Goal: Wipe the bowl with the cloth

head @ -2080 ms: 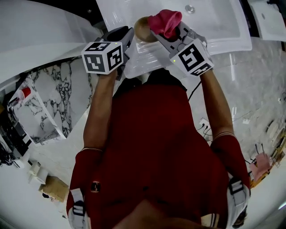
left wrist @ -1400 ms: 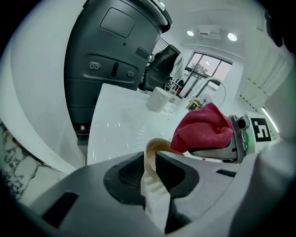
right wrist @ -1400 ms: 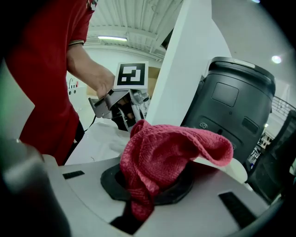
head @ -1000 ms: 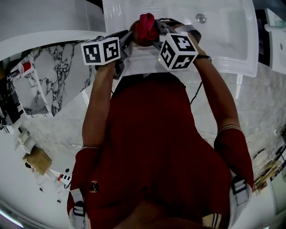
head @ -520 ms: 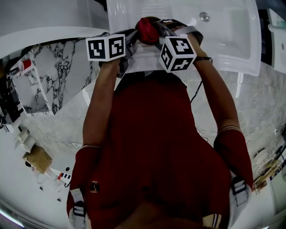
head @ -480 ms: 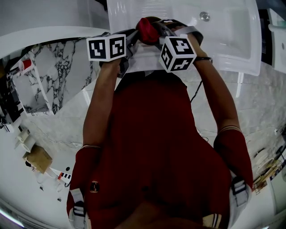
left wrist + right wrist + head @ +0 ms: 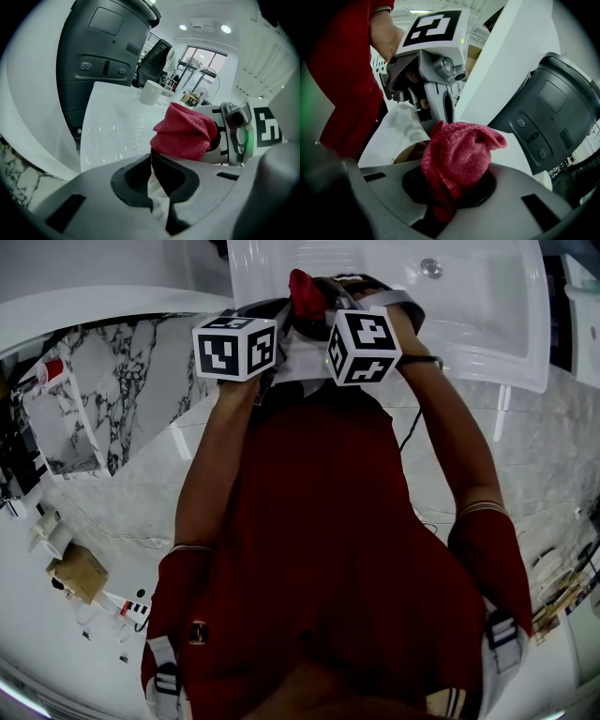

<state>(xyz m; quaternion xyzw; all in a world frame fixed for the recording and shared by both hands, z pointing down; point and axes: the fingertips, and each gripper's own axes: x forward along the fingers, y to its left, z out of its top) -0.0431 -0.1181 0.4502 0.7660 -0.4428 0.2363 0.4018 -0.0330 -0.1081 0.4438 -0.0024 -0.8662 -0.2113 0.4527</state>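
Right gripper view puts the crimson knitted cloth (image 7: pixel 459 154) foremost. It is bunched into a soft knob, its tail pinched between the closed jaws of the right gripper (image 7: pixel 449 187). Just behind it shows a sliver of the tan round bowl (image 7: pixel 408 152), touching the cloth or very nearly so. In the left gripper view the left gripper (image 7: pixel 151 161) has its jaws drawn together on a thin pale edge, which I take for the bowl's rim, with the cloth just above it. From the head view both tools are held close together over the white rectangular sink (image 7: pixel 487 324), out in front of the person's red shirt (image 7: pixel 319 521). The cloth looks limp and light and would fold away unless its wadded end is pressed in. The bowl seems light, thin-walled and perhaps slippery, so the rim is the sensible place to hold it, firmly but without crushing.
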